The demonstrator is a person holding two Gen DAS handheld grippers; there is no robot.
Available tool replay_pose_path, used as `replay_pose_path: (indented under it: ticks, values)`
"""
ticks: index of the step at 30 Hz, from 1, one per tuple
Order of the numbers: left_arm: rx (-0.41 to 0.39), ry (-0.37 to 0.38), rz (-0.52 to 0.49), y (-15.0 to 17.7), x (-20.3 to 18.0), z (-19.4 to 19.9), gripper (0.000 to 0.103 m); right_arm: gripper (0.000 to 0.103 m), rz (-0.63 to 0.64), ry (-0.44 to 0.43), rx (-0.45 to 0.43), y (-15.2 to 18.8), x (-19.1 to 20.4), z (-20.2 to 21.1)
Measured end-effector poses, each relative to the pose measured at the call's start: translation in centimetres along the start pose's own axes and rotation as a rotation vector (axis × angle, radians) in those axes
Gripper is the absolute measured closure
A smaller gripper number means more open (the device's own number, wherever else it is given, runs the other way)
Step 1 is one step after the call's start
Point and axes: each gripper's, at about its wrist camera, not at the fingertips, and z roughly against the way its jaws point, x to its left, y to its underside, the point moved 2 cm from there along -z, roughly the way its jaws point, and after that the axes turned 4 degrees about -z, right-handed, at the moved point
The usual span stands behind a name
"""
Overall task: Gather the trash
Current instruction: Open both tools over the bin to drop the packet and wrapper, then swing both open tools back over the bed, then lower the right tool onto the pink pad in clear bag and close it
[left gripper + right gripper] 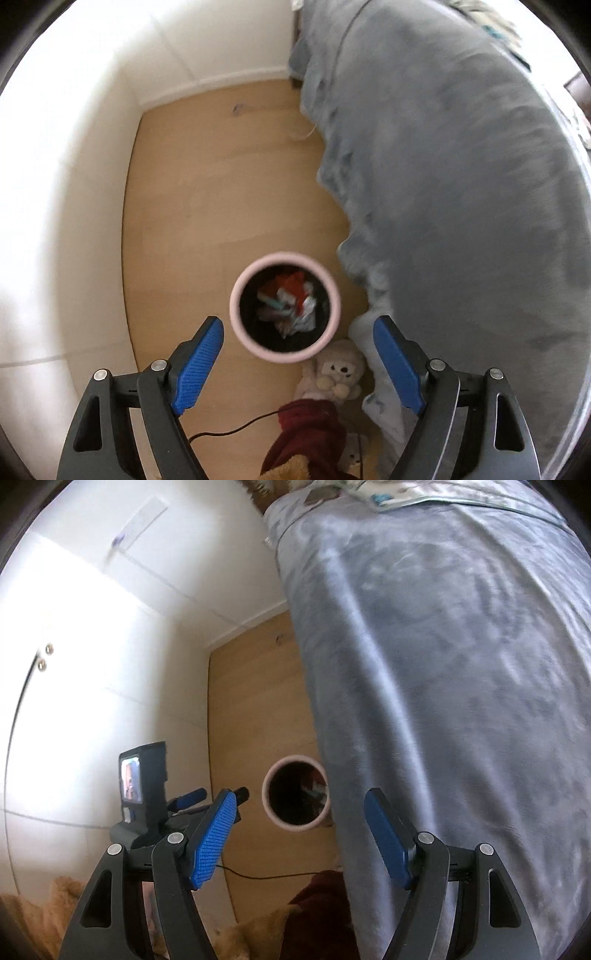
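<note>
nowhere legible writing; bin [285, 352] trash-filled

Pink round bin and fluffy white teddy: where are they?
Pink round bin [236, 295]: left wrist view, left rim.
Fluffy white teddy [341, 367]: left wrist view, face.

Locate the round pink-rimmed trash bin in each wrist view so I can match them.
Left wrist: round pink-rimmed trash bin lower centre, between the open fingers, trash visible inside.
Right wrist: bin lower centre, partly behind the grey blanket's edge.
Shared landmark: the grey blanket on the right.
</note>
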Motion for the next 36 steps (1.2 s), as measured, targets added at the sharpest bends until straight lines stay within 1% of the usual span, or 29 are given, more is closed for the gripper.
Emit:
replay_pose_path:
  ticks: [4,7,10,11,12,14,15,17,18,19,21,22,23,24,26,29,30,31,33,35,36]
  values:
    - [-0.074,0.016,-0.093,-2.1,-3.6,4.1,0.019,0.032,-0.068,0.021,-0.058,0.2,-2.2,2.6]
    - [-0.149,0.037,-0.210,-3.9,-8.6,7.8,0.019,0.030,-0.154,0.035,-0.124,0.4,-4.8,5.7]
    - [-0.208,0.087,-0.350,-5.2,-14.7,11.2,0.019,0.030,-0.250,0.071,-0.203,0.9,-8.2,9.6]
    - [-0.225,0.109,-0.408,-5.5,-17.1,12.3,0.019,0.030,-0.295,0.097,-0.247,1.3,-9.7,11.6]
    - [-0.248,0.139,-0.488,-5.7,-20.4,13.8,0.019,0.029,-0.331,0.127,-0.283,1.7,-10.9,13.1]
    - [-0.274,0.182,-0.590,-5.5,-25.0,15.6,0.019,0.025,-0.432,0.195,-0.366,2.8,-14.0,16.8]
    - [-0.284,0.220,-0.660,-5.2,-28.5,16.9,0.018,0.024,-0.489,0.232,-0.404,3.6,-15.5,18.7]
    - [-0.284,0.273,-0.751,-4.7,-33.3,18.1,0.015,0.022,-0.615,0.310,-0.474,5.9,-19.5,22.5]
    - [-0.281,0.305,-0.814,-4.0,-36.7,19.0,0.014,0.022,-0.669,0.344,-0.499,7.1,-21.3,24.0]
    - [-0.276,0.322,-0.853,-3.7,-38.8,19.4,0.013,0.021,-0.732,0.386,-0.528,8.5,-23.3,25.9]
    - [-0.243,0.370,-0.969,-2.1,-44.9,20.0,0.013,0.020,-0.846,0.456,-0.567,11.4,-27.2,29.1]
    - [-0.231,0.382,-1.003,-1.3,-47.1,20.0,0.013,0.019,-0.896,0.483,-0.578,12.8,-29.1,30.5]
    - [-0.220,0.394,-1.037,-0.7,-49.4,20.2,0.013,0.019,-0.958,0.512,-0.583,14.8,-31.4,32.0]
    - [-0.199,0.409,-1.088,0.3,-52.5,20.3,0.013,0.019,-1.021,0.545,-0.583,16.6,-33.6,33.3]
    - [-0.187,0.426,-1.146,1.8,-56.6,20.4,0.013,0.019,-1.126,0.573,-0.589,19.1,-37.1,34.9]
    - [-0.137,0.429,-1.235,4.4,-63.2,19.5,0.012,0.019,-1.302,0.574,-0.609,23.4,-43.5,37.3]
    - [-0.110,0.428,-1.259,5.6,-65.3,18.9,0.012,0.019,-1.336,0.568,-0.605,24.3,-45.3,37.6]
    - [-0.090,0.436,-1.271,6.4,-66.8,18.3,0.012,0.019,-1.359,0.561,-0.589,24.9,-47.2,37.7]
    - [-0.057,0.427,-1.289,7.9,-69.0,16.8,0.012,0.019,-1.373,0.547,-0.518,25.2,-51.2,36.6]
    - [-0.028,0.426,-1.298,9.2,-70.6,15.7,0.012,0.019,-1.360,0.544,-0.427,24.9,-54.0,35.0]
    - [-0.013,0.420,-1.304,9.9,-71.2,15.0,0.012,0.019,-1.361,0.540,-0.396,24.9,-54.9,34.3]
